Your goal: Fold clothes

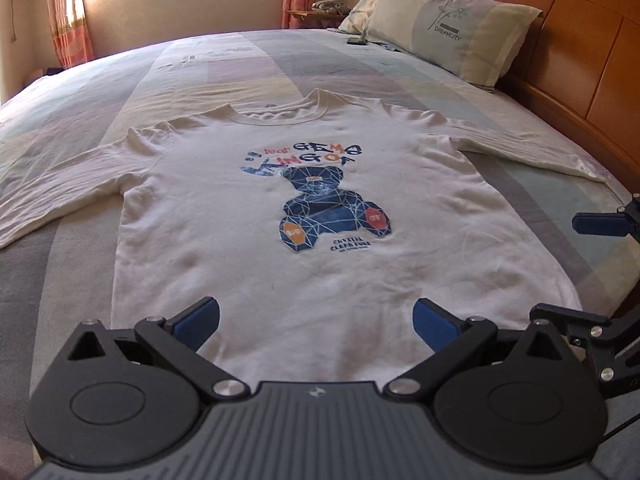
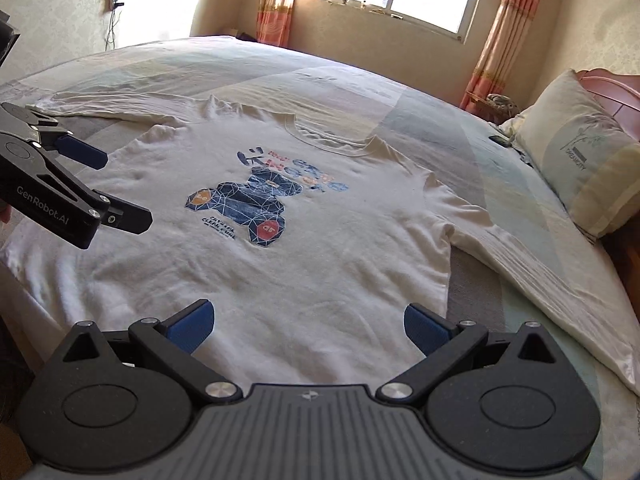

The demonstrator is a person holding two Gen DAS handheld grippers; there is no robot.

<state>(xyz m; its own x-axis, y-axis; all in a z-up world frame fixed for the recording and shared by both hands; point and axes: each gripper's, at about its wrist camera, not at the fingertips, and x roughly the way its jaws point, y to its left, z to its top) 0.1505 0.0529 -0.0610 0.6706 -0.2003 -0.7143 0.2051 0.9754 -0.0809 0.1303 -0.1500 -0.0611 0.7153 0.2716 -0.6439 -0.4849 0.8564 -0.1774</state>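
1. White long-sleeve shirt (image 1: 224,216) lies flat on the bed (image 1: 80,92), front up, just ahead of both tools, sleeves spread out to the sides. Soft knit, ribbed collar, a bit wrinkly.
2. Print's a blue faceted bear with orange patches; I can read "bear", "KING OF".
3. Left tool (image 1: 316,322) and right tool (image 2: 309,324): black frames, blue pads, both spread wide, holding nothing.
4. Left tool's side reads "GenRobot.AI".
5. Pillow (image 1: 452,24) says "DREAMCITY".
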